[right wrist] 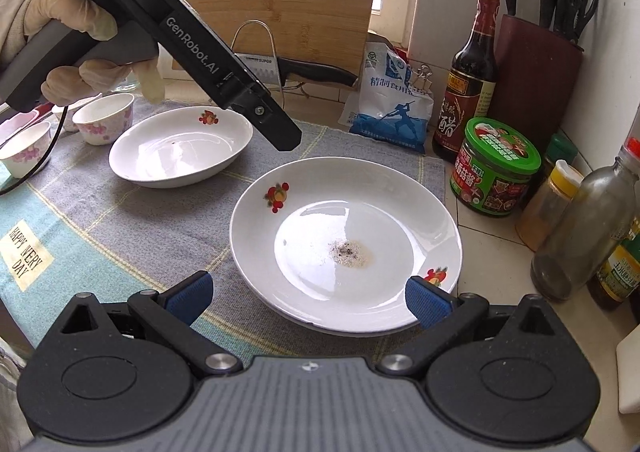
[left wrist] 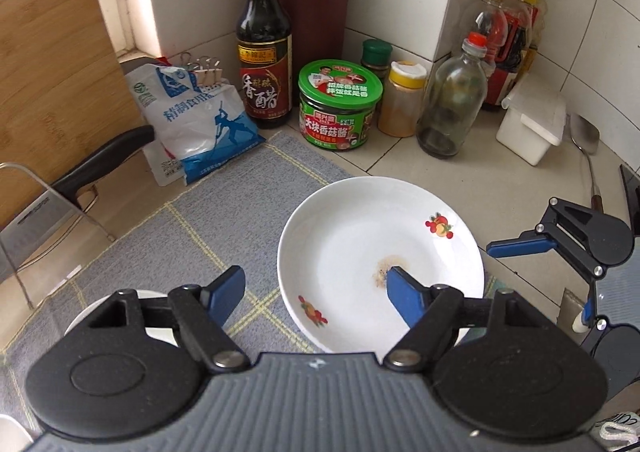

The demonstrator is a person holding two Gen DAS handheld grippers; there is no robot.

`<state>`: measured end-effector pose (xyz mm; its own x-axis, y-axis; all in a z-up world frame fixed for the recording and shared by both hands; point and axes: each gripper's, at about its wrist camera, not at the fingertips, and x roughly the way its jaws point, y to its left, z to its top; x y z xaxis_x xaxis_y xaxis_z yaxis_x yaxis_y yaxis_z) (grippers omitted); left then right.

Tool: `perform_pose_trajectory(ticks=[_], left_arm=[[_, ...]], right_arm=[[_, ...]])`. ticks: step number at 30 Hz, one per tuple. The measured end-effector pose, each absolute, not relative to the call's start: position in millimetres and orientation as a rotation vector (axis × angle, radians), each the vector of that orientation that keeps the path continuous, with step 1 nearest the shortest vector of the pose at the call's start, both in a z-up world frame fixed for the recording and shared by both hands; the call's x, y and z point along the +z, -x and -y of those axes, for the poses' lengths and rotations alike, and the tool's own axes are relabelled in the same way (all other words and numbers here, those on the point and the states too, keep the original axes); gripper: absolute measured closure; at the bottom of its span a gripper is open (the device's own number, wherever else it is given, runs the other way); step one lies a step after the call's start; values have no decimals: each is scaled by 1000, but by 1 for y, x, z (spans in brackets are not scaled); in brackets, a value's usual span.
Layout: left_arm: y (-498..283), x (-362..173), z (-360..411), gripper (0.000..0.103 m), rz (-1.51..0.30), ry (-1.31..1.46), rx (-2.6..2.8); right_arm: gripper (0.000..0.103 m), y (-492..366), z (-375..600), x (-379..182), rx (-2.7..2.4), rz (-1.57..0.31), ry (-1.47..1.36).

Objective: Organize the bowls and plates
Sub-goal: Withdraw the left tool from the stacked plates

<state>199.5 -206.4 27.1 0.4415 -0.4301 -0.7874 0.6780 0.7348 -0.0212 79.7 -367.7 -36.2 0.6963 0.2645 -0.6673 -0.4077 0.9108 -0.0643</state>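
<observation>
A white plate with fruit decals (left wrist: 360, 236) (right wrist: 344, 212) lies on the grey-blue cloth, with a small speck of residue at its centre. My left gripper (left wrist: 316, 292) hovers open over the plate's near-left rim, holding nothing; its right finger (left wrist: 404, 296) is above the plate. My right gripper (right wrist: 310, 298) is open at the plate's near rim, its pads apart from it; the left wrist view has it at the right edge (left wrist: 556, 276). A second white dish (right wrist: 180, 148) and small flowered bowls (right wrist: 104, 118) stand at the far left. A gloved hand (right wrist: 68, 12) holds the left gripper's handle.
Along the tiled wall stand a vinegar bottle (left wrist: 264, 52), a green-lidded jar (left wrist: 340, 108), a spice shaker (left wrist: 402, 100), a glass bottle (left wrist: 452, 100), a white lidded box (left wrist: 532, 124) and a knife block (right wrist: 536, 80). A salt bag (left wrist: 200, 120), cutting board (right wrist: 280, 0) and knife rack (right wrist: 260, 64) stand at the back.
</observation>
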Motion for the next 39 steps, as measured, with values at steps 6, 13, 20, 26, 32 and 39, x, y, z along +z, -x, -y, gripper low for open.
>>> perform_pose_trajectory(ticks=[6,13,20,26,32,39], left_arm=[[-160,25,164,20,-845,-279,-563],[-137,-3,111,20,-891,-220,-430],[-134,-25,67,20,-873,-191,-342],[-139,-52,51,20,-857,-238,-319],[-142,-67,52,17,-825,-255,-357],[-155,-77,48,0,-834,-193,-361]], right_arm=[[0,-76,353,-33,453,-687,211],[0,-81,322,-37,491,-703,211],[0,-87,287,-33,465,-722,210],[0,-91,259,-28,387,-735,212],[0,-88,238,-20,325,-767,229],[0,-96,230,-19,340,-781,266]])
